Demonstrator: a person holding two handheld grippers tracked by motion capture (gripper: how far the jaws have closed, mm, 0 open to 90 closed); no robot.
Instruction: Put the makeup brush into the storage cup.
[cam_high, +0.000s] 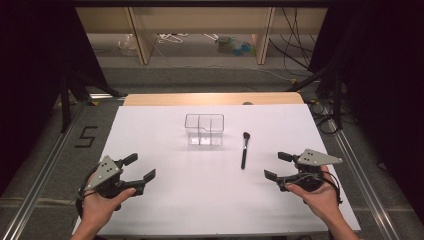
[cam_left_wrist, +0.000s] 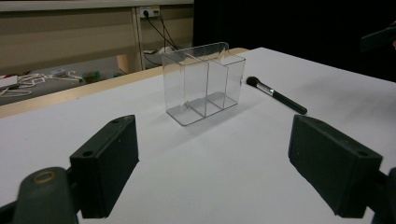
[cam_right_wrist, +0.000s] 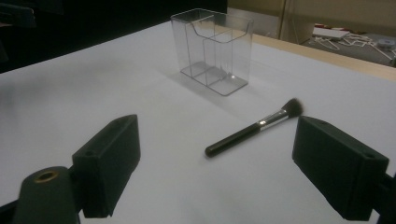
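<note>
A black-handled makeup brush with a dark bristle head (cam_high: 244, 149) lies flat on the white table top (cam_high: 200, 200), just to the right of a clear plastic organiser box with upright dividers (cam_high: 204, 129) that stands near the table's middle, the two close but apart. The left gripper (cam_high: 139, 168) is held low over the near left part of the table with its jaws spread wide and nothing between them. The right gripper (cam_high: 276, 165) hovers at the near right, jaws equally spread and empty, with the brush lying ahead of it in the right gripper view.
</note>
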